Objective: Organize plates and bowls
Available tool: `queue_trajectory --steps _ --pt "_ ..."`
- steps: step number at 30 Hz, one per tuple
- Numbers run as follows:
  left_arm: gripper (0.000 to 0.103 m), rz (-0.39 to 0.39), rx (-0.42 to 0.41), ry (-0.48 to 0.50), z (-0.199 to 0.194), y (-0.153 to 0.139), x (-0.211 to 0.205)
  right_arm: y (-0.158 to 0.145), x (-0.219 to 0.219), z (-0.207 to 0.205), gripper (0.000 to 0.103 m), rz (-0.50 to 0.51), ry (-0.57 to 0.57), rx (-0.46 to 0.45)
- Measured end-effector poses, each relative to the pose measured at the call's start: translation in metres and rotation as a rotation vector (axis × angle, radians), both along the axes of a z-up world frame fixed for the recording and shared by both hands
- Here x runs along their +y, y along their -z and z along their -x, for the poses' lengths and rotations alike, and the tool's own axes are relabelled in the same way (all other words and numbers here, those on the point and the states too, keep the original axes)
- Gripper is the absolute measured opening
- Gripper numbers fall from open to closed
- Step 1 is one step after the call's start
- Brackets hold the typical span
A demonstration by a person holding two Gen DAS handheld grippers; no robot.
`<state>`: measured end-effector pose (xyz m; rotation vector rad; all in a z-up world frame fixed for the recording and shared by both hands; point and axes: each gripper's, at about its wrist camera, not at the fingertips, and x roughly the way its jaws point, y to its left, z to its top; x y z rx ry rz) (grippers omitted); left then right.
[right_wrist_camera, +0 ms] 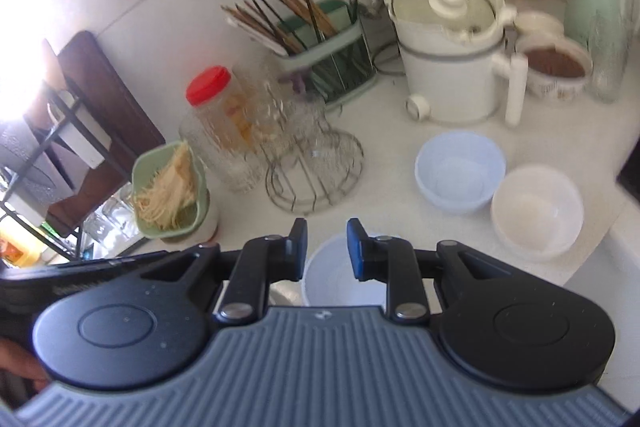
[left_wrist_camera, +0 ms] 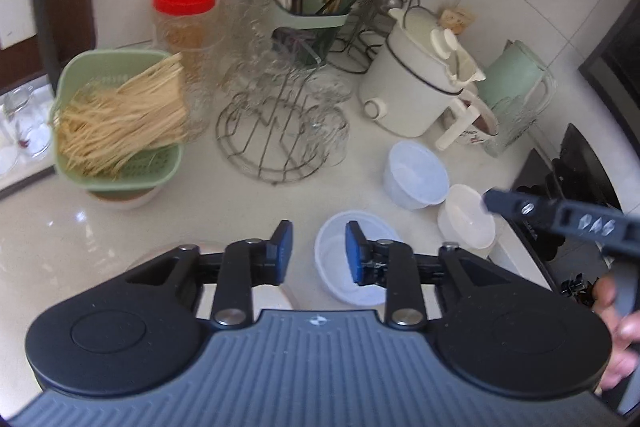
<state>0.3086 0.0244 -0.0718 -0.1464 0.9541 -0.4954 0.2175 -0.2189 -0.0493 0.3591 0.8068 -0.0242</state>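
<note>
i'm looking down both wrist cameras at a white desk [left_wrist_camera: 60, 235] crowded with kitchen things. my left gripper [left_wrist_camera: 319, 253] has its fingers apart and nothing between the pads; the right pad hangs over the rim of a white bowl [left_wrist_camera: 340, 267] that sits on the desk just ahead, at about 1 o'clock from the gripper. beyond it, at 1 o'clock again, stands a pale blue bowl [left_wrist_camera: 416, 173], and touching or just beside that, toward 3 o'clock, a clear plastic bowl [left_wrist_camera: 466, 221]. my right gripper [left_wrist_camera: 490, 201] reaches in from the 3 o'clock edge of this view, its tip over the clear bowl's rim; i can't tell from here whether it touches.

in the right wrist view the right gripper [right_wrist_camera: 327, 247] shows its fingers standing a little apart with empty air between the pads, holding nothing. the white bowl [right_wrist_camera: 340, 279] lies directly under them at 6 o'clock. the pale blue bowl [right_wrist_camera: 460, 171] is at 2 o'clock and the clear plastic bowl [right_wrist_camera: 536, 213] just beside it at 3 o'clock.

further back, a wire rack [left_wrist_camera: 276, 131] with glasses stands at 11 o'clock from the bowls, a green basket [left_wrist_camera: 116, 119] of pale sticks at 9 o'clock, a red-lidded jar [left_wrist_camera: 185, 15] behind it, a chopstick holder [left_wrist_camera: 308, 11] at 12, and a white electric pot [left_wrist_camera: 412, 83] at 1 o'clock.
</note>
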Motion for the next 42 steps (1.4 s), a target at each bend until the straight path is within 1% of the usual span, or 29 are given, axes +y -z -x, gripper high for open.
queue_trajectory --steps 2,3,6,8,11,12,15,17,19,20,22,23,26,29,32,35,38,40,42 --pt "0.038 -0.014 -0.002 0.028 -0.009 0.003 -0.008 -0.014 -0.008 -0.002 0.026 0.052 0.002 0.008" --pt "0.038 -0.021 0.011 0.033 -0.015 0.004 -0.013 -0.022 -0.013 -0.002 0.026 0.073 0.005 0.011" --pt "0.038 -0.010 0.039 0.086 -0.031 0.006 -0.029 -0.040 -0.030 -0.002 0.026 0.152 0.048 0.060" --pt "0.038 -0.021 0.032 0.107 -0.038 0.003 -0.038 -0.051 -0.042 -0.002 0.026 0.168 0.088 0.084" --pt "0.038 -0.031 0.040 0.135 -0.049 0.000 -0.049 -0.071 -0.049 -0.003 0.026 0.225 0.118 0.081" --pt "0.038 -0.046 0.047 0.145 -0.053 0.000 -0.053 -0.077 -0.050 -0.005 0.026 0.242 0.119 0.081" --pt "0.038 -0.082 0.036 0.184 -0.062 -0.001 -0.063 -0.090 -0.052 -0.016 0.026 0.248 0.106 0.119" --pt "0.038 -0.079 0.048 0.192 -0.064 0.001 -0.067 -0.095 -0.053 -0.022 0.026 0.227 0.129 0.111" --pt "0.038 -0.075 0.049 0.192 -0.066 0.002 -0.071 -0.093 -0.048 -0.030 0.025 0.259 0.107 0.097" --pt "0.038 -0.075 0.050 0.195 -0.067 0.002 -0.073 -0.090 -0.047 -0.033 0.026 0.262 0.109 0.102" --pt "0.038 -0.067 0.045 0.190 -0.068 0.003 -0.077 -0.083 -0.047 -0.035 0.026 0.231 0.088 0.114" --pt "0.038 -0.059 0.049 0.196 -0.070 0.002 -0.080 -0.080 -0.046 -0.038 0.025 0.237 0.070 0.125" --pt "0.038 -0.051 0.069 0.221 -0.075 -0.008 -0.084 -0.073 -0.053 -0.043 0.025 0.215 0.044 0.177" --pt "0.038 -0.059 0.053 0.205 -0.079 -0.017 -0.083 -0.068 -0.067 -0.037 0.025 0.200 0.058 0.169" --pt "0.038 -0.044 0.048 0.195 -0.081 -0.019 -0.089 -0.055 -0.087 -0.034 0.025 0.188 0.083 0.193" --pt "0.038 -0.039 0.041 0.193 -0.080 -0.013 -0.104 -0.038 -0.108 -0.035 0.026 0.189 0.102 0.210" --pt "0.038 -0.028 0.036 0.194 -0.080 -0.004 -0.121 -0.026 -0.134 -0.033 0.026 0.132 0.138 0.185" --pt "0.038 -0.019 0.041 0.191 -0.081 0.002 -0.132 -0.015 -0.145 -0.031 0.026 0.127 0.158 0.178" --pt "0.038 -0.030 0.036 0.185 -0.082 0.006 -0.144 -0.005 -0.153 -0.030 0.026 0.123 0.166 0.175"
